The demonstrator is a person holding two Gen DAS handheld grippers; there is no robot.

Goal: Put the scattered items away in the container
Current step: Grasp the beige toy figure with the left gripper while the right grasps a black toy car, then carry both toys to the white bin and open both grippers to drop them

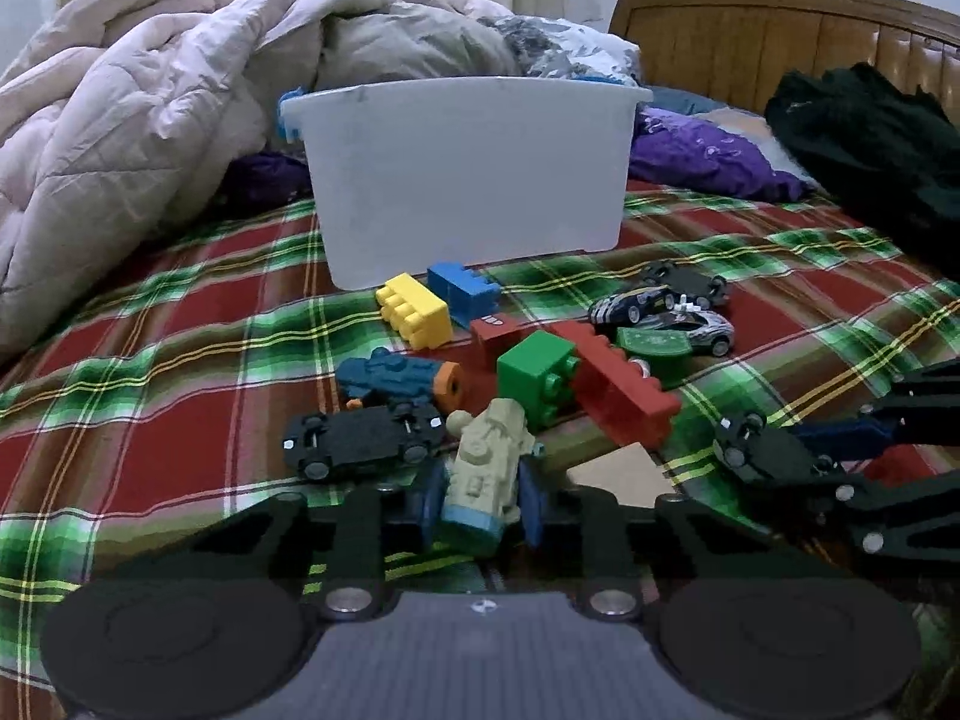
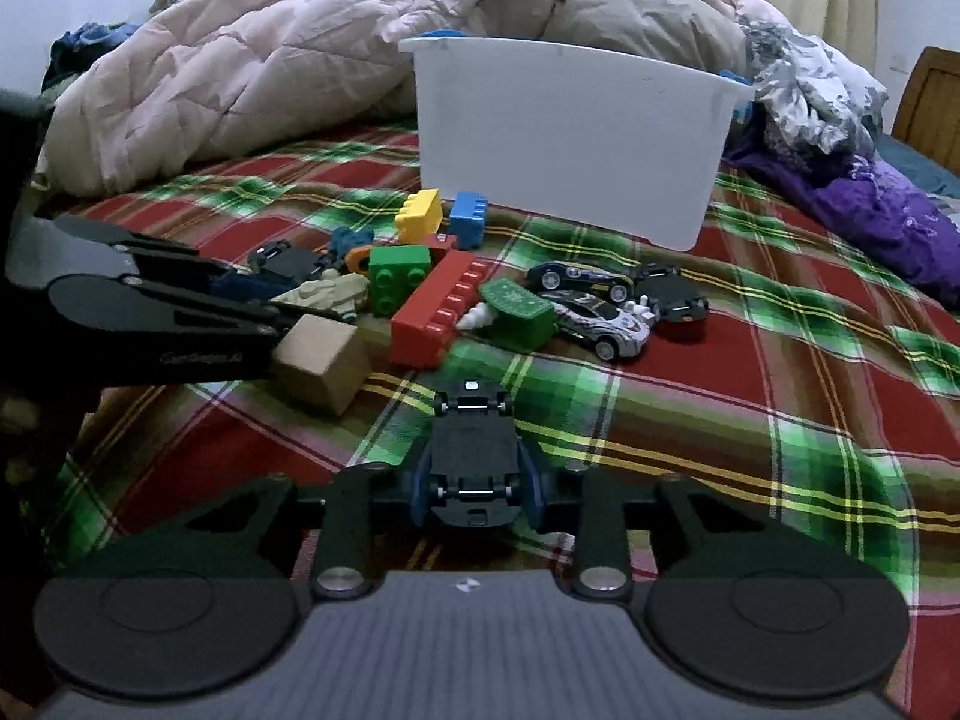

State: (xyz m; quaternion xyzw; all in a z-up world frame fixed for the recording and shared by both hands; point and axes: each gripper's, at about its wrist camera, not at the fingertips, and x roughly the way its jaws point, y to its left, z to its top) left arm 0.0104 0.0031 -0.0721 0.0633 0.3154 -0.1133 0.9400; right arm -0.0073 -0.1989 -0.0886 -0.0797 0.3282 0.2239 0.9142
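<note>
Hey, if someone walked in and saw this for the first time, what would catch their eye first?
Probably the bright pile of toys on the plaid bedspread: a long red block, a green block, a yellow block and toy cars, all just in front of the white tub. Next, the left gripper is shut on a beige toy figure, and the right gripper is shut on an upside-down black car.
</note>
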